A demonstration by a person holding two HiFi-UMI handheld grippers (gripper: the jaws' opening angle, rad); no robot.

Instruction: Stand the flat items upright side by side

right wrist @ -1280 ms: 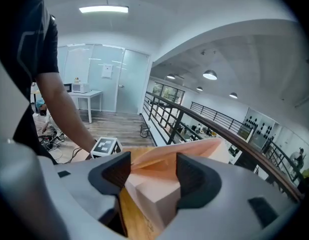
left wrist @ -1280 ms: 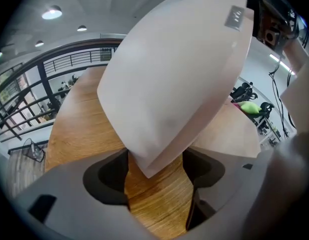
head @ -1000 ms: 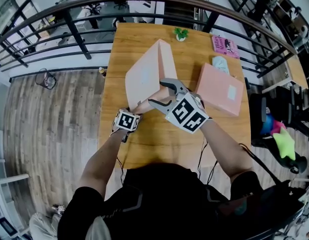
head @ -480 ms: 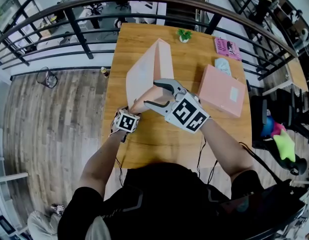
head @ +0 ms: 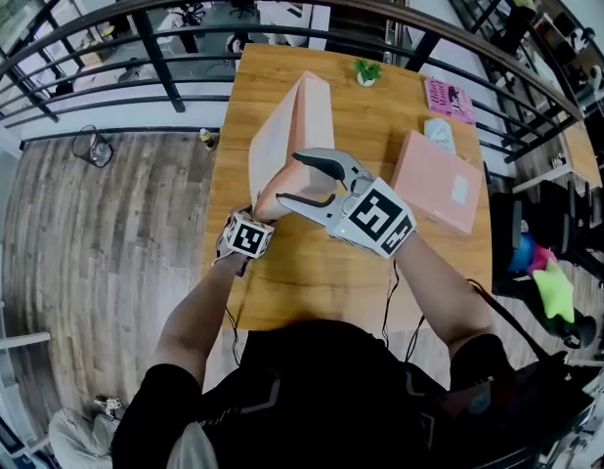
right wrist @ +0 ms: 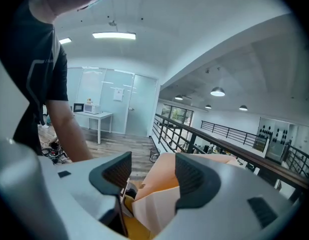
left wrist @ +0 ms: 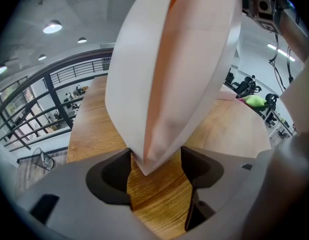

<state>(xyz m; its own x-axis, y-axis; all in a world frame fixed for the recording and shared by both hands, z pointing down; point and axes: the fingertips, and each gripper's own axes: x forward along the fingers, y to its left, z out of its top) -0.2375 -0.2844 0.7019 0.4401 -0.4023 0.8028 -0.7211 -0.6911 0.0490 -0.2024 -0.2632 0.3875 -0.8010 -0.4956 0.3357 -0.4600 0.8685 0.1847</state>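
Observation:
A large flat pink box (head: 282, 135) stands tilted on one edge on the wooden table (head: 312, 272). My left gripper (head: 256, 219) is shut on its near bottom corner. In the left gripper view that corner (left wrist: 169, 74) sits wedged between both pads, at my left gripper (left wrist: 155, 159). My right gripper (head: 287, 177) hovers open at the box's near edge, jaws pointing left. In the right gripper view the box (right wrist: 159, 184) shows below and beyond my right gripper (right wrist: 153, 171), with a gap at the left pad. A second pink box (head: 437, 179) lies flat at the right.
A small potted plant (head: 366, 70) stands at the table's far edge. A pink book (head: 448, 99) and a pale object (head: 438, 130) lie at the far right. A dark railing (head: 185, 27) curves behind the table, and wood floor lies past its left edge.
My right gripper has shifted left and slightly up and has turned, with its jaws still apart. The left gripper and the upright box have hardly moved.

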